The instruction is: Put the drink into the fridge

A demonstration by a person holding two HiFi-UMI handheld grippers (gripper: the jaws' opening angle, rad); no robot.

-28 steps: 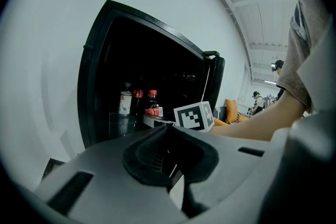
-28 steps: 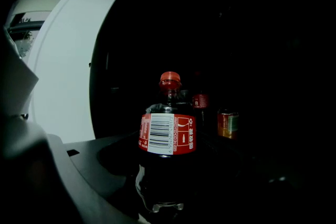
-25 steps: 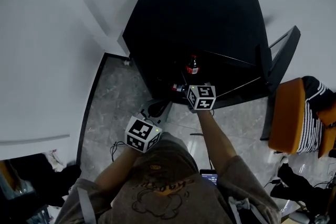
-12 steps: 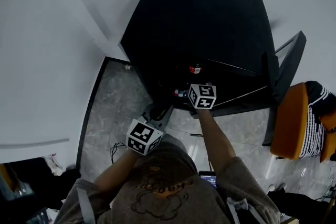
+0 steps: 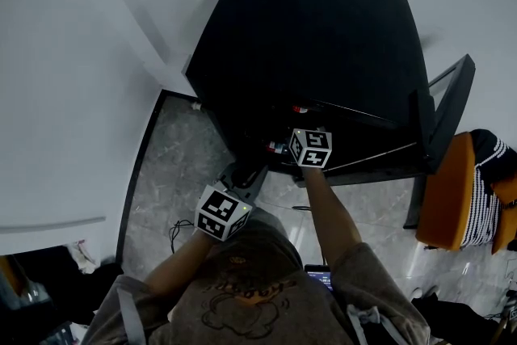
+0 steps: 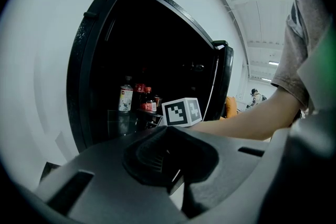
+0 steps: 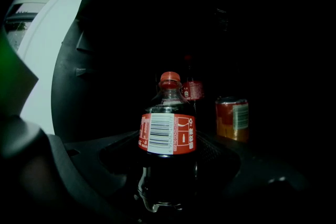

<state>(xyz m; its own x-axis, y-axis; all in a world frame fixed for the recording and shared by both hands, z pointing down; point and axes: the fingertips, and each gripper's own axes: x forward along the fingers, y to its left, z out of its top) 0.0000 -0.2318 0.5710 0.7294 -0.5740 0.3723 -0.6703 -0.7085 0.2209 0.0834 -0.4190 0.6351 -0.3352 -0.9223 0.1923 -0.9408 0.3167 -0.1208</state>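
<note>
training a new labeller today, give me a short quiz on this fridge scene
1. True or false: the left gripper is holding something.
2. What does the right gripper grip? A) a cola bottle B) a mug C) nothing
3. Fill in: the fridge has its door ____.
Key: 1 false, its jaws are together and empty; 2 A; 3 open.

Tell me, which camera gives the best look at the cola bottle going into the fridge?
The right gripper view: the cola bottle fills its centre, held by the right gripper, red cap and label clear. The head view shows only a red speck in the dark fridge; in the left gripper view I cannot pick it out.
</note>
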